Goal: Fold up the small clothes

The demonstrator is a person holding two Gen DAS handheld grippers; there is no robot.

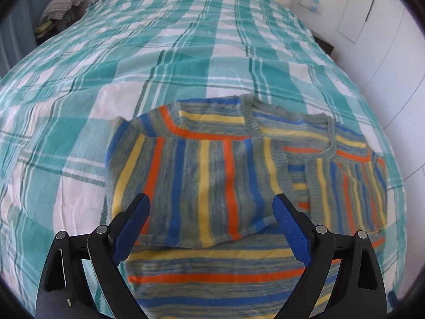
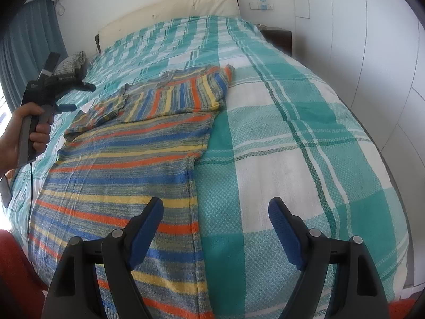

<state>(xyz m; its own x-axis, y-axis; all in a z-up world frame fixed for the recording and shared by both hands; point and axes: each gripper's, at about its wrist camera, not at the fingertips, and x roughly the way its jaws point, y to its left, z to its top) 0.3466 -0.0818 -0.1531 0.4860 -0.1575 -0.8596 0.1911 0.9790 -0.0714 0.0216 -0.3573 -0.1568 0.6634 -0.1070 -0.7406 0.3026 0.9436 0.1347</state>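
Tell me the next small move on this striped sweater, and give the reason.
Probably bring the right gripper, open and empty, down onto the striped sweater at its near side edge to fold the body over. Both sleeves look already folded across the chest, and the left gripper is open, holding nothing.

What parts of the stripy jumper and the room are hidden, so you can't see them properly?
- Striped sweater: its bottom hem is cut off by the lower edge and the right gripper in the right wrist view.
- Folded-in sleeves cover the sweater's chest in the left wrist view.
- Pile of clothes beside the bed: too small and blurred to identify.
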